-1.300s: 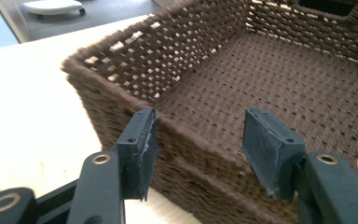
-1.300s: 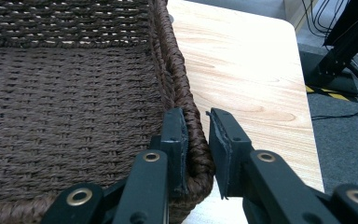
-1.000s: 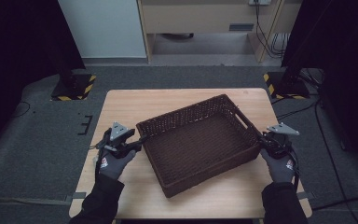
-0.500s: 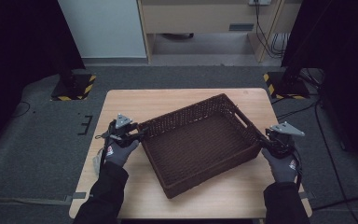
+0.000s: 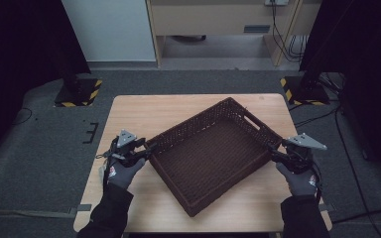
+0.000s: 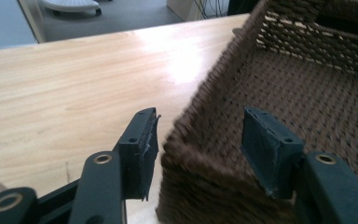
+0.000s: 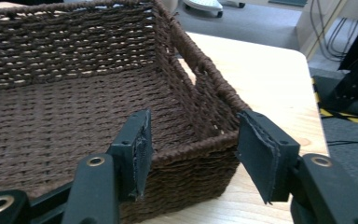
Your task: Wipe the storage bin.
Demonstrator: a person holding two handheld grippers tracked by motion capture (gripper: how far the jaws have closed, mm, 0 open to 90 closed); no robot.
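Note:
A dark brown woven basket [image 5: 213, 156] lies skewed on the wooden table [image 5: 149, 111], with nothing in it. My left gripper [image 5: 146, 148] is at its left corner. In the left gripper view the jaws [image 6: 198, 140] straddle that corner of the basket [image 6: 317, 84], one pad outside and one inside. They have just been closing, but the inner pad still stands off the weave. My right gripper [image 5: 274, 151] is at the right corner. Its jaws [image 7: 193, 144] have just been opening and now stand apart on both sides of the basket's corner wall [image 7: 200, 100].
Bare tabletop lies behind and to the left of the basket. The table's right edge [image 7: 314, 93] runs close beside my right gripper. Black stands with yellow striped feet [image 5: 77, 94] are on the grey floor beyond the table.
The right jaws have opened from shut to wide around the basket's right corner. The left gripper has edged a little onto the left corner. The basket has hardly shifted.

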